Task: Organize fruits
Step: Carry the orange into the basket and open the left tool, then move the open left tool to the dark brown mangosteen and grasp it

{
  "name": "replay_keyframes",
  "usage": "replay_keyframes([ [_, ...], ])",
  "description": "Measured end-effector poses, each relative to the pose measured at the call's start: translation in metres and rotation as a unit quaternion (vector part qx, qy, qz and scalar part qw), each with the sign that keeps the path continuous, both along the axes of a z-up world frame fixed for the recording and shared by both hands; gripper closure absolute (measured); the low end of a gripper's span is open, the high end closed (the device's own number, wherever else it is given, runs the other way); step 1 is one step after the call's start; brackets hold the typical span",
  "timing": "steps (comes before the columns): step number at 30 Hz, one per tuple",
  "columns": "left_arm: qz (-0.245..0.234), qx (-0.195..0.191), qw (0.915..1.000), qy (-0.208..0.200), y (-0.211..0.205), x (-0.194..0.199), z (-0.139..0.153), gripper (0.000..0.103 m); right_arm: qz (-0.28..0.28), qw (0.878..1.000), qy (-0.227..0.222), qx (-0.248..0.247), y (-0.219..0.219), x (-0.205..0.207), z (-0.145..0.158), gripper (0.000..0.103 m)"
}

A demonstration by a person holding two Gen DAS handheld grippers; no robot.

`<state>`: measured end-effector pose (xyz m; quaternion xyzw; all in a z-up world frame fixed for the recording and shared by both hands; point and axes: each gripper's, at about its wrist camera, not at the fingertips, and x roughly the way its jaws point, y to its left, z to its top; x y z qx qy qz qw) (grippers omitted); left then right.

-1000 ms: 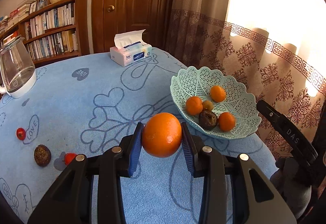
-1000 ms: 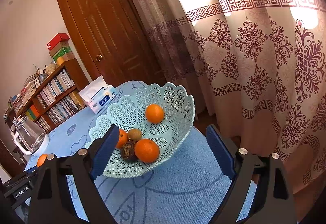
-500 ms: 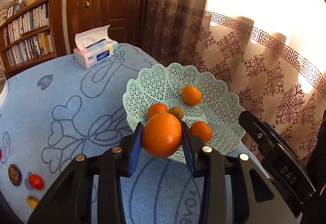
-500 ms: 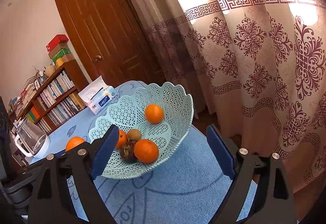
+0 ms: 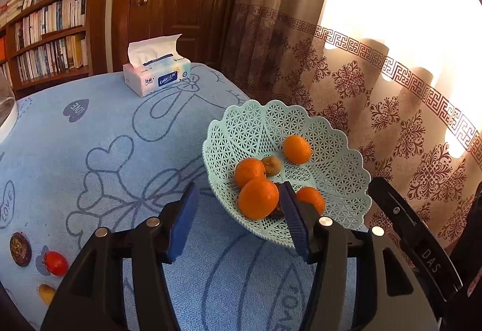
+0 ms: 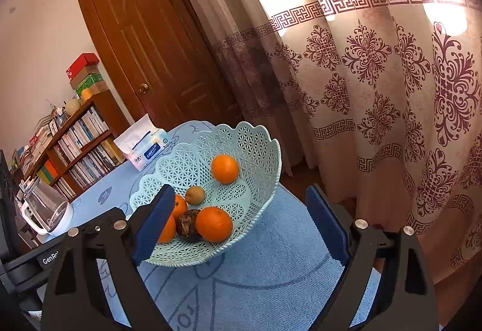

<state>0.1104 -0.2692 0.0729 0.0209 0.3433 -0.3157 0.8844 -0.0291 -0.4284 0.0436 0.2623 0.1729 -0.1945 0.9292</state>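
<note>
On the blue tablecloth (image 5: 99,120), both hand-held grippers gape empty; the left's (image 5: 238,218) blue pad half-hides a dark fruit (image 6: 188,224), perhaps mangosteen

- The left gripper (image 5: 238,216) has just been opening; its blue pads (image 5: 183,219) now stand clear of the orange (image 5: 258,198) they clamped 1 second ago.
- That orange now lies in the lattice basket (image 5: 340,162), against 1 other orange (image 5: 249,171).
- The left wrist view has shifted closer to the basket.
</note>
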Motion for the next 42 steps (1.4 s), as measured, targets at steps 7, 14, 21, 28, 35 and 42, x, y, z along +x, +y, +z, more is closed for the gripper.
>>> replay_keyframes([
  [7, 0.027, 0.008, 0.9996, -0.001, 0.009, 0.002, -0.001, 0.023, 0.001, 1.0, -0.001, 0.001, 0.0, 0.0, 0.0, 0.01],
  [14, 0.051, 0.023, 0.9982, -0.023, 0.02, 0.0, 0.002, 0.018, 0.01, 1.0, -0.008, -0.002, 0.002, 0.0, 0.001, 0.009],
  [21, 0.078, 0.016, 0.9961, -0.038, 0.047, 0.0, 0.012, 0.018, 0.019, 1.0, -0.01, -0.013, 0.007, 0.001, 0.002, 0.009],
  [28, 0.123, 0.007, 0.9916, -0.038, 0.087, 0.004, 0.016, 0.018, 0.021, 1.0, -0.005, -0.022, 0.01, 0.002, 0.003, 0.009],
  [35, 0.177, 0.007, 0.9836, -0.031, 0.133, 0.01, 0.013, 0.018, 0.024, 0.999, -0.002, -0.034, 0.015, 0.004, 0.004, 0.009],
  [42, 0.224, 0.018, 0.9742, -0.019, 0.176, 0.018, 0.001, 0.018, 0.038, 0.998, 0.006, -0.041, 0.019, 0.008, 0.003, 0.009],
])
